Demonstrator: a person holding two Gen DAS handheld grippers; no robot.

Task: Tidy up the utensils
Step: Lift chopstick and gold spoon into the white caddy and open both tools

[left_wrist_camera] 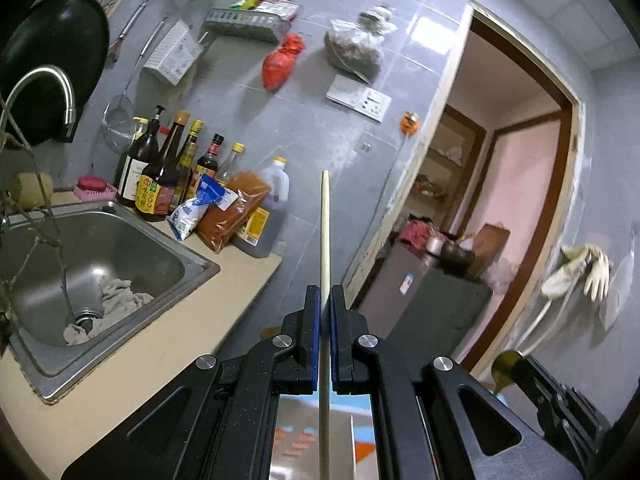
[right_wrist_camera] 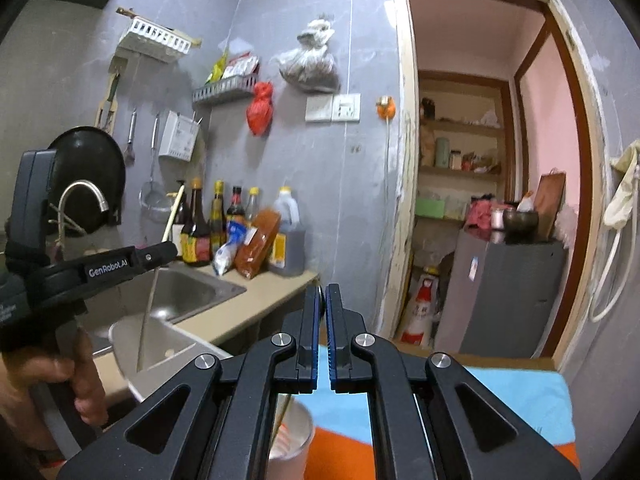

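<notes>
My left gripper point(left_wrist_camera: 325, 292) is shut on a pale wooden chopstick point(left_wrist_camera: 325, 220) that runs straight up between its blue pads. From the right wrist view the same left gripper point(right_wrist_camera: 172, 250) is held by a hand point(right_wrist_camera: 60, 380) over the sink area, with the chopstick point(right_wrist_camera: 148, 304) slanting down. My right gripper point(right_wrist_camera: 323, 290) is shut, with only a thin sliver showing at its tips. In the left wrist view a gold rounded spoon end point(left_wrist_camera: 506, 362) sticks out of the right gripper point(left_wrist_camera: 520, 370). Below it stands a metal cup point(right_wrist_camera: 292, 436) with utensils inside.
A steel sink point(left_wrist_camera: 120, 240) with a rag lies left, a curved tap point(left_wrist_camera: 48, 84) above it. Sauce bottles point(left_wrist_camera: 160, 176) and packets crowd the counter's back. A steel basin point(right_wrist_camera: 168, 344) sits by the counter edge. A blue and orange cloth point(right_wrist_camera: 520, 400) covers the near surface. A doorway point(right_wrist_camera: 480, 160) opens on the right.
</notes>
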